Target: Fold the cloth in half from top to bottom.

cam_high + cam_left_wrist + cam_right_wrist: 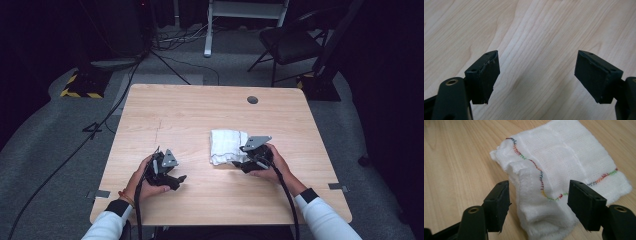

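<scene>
A folded white cloth [227, 145] with multicoloured stitching along its hem lies right of centre on the wooden table [200, 110]. My right gripper [239, 162] sits at the cloth's near right corner. In the right gripper view its jaws stand open [539, 200], with the rumpled near edge of the cloth [559, 162] lying between them; the pads do not press on it. My left gripper [177, 180] rests in the person's hand near the front left of the table, apart from the cloth. Its jaws are open over bare wood [536, 75], nothing between them.
A dark round grommet [252, 100] is set in the table's far right part. Beyond the table stand a black chair [290, 42], a white frame leg [207, 30] and a yellow-black striped base [80, 85], with cables across the grey floor.
</scene>
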{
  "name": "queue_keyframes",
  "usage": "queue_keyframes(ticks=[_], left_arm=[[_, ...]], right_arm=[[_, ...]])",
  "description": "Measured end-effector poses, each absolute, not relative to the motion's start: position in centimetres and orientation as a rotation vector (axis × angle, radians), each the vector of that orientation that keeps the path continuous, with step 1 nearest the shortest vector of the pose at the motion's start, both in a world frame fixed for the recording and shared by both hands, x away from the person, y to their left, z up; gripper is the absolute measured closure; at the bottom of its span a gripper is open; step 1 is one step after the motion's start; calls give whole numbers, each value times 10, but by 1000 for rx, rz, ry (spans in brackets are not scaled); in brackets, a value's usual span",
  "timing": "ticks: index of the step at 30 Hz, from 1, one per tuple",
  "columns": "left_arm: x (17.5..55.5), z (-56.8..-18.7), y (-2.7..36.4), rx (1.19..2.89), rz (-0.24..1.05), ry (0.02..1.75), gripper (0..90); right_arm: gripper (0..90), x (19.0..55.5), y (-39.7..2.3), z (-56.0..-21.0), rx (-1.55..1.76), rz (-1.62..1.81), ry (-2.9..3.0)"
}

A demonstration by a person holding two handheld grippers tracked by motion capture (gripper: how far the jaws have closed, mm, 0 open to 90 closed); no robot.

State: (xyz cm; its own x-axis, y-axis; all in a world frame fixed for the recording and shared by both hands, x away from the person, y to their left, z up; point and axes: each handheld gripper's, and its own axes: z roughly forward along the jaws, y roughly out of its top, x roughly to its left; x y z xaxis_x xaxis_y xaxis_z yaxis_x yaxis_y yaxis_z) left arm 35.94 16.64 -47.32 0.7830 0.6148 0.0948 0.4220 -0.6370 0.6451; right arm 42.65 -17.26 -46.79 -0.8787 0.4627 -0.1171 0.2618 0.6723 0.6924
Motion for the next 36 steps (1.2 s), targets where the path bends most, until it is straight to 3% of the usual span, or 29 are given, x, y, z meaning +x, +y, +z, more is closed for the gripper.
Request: queue_keyframes(ticks=[20,26,36], left_arm=[[338,-464,190,2412,520,772,212],[335,-469,201,2382,459,772,205],[331,-490,218,2394,476,814,205]], right_arm=[[334,382,-258,-451,673,896,2537],[321,370,-292,-459,733,873,2502],[316,358,-353,-488,937,864,2456]])
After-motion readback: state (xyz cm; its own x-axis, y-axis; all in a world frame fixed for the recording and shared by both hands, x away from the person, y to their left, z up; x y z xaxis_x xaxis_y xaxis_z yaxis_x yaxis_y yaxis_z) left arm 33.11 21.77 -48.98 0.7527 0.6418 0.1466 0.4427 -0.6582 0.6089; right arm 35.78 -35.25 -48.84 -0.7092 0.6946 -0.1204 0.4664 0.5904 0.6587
